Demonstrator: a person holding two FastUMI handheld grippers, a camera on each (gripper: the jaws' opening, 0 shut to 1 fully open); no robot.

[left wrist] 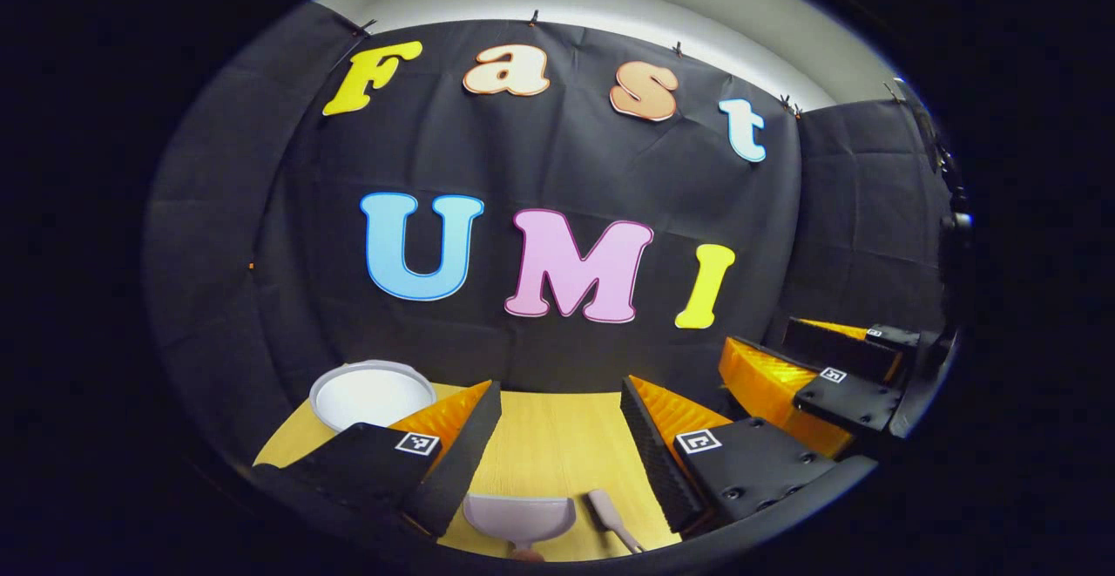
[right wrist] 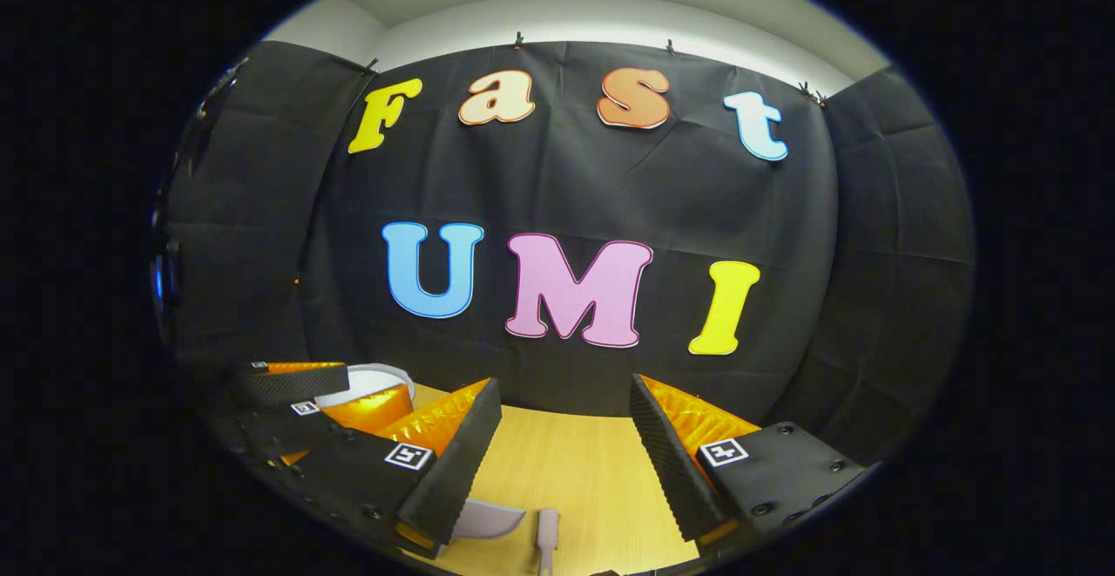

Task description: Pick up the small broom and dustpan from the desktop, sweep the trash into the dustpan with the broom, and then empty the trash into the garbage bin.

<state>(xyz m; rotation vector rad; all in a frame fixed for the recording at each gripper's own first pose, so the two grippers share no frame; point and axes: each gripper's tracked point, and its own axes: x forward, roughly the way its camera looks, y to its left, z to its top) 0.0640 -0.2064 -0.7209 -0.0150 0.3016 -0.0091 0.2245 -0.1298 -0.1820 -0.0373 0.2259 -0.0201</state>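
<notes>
The wooden desktop [left wrist: 557,445] stood in front of a black cloth wall. Nearest, the left gripper [left wrist: 557,437] and the right gripper [right wrist: 562,437] hung above it, both spread wide and holding nothing. Just below them lay the dustpan [left wrist: 519,517] and the small broom [left wrist: 610,517], side by side and untouched. Farther back on the left sat the white garbage bin [left wrist: 370,395]. No trash could be made out. The job looked hardly begun: picking up, sweeping and tipping were all left.

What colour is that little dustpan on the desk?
The dustpan is a pale lilac-grey, plain with no pattern; the left gripper view shows it best.
</notes>
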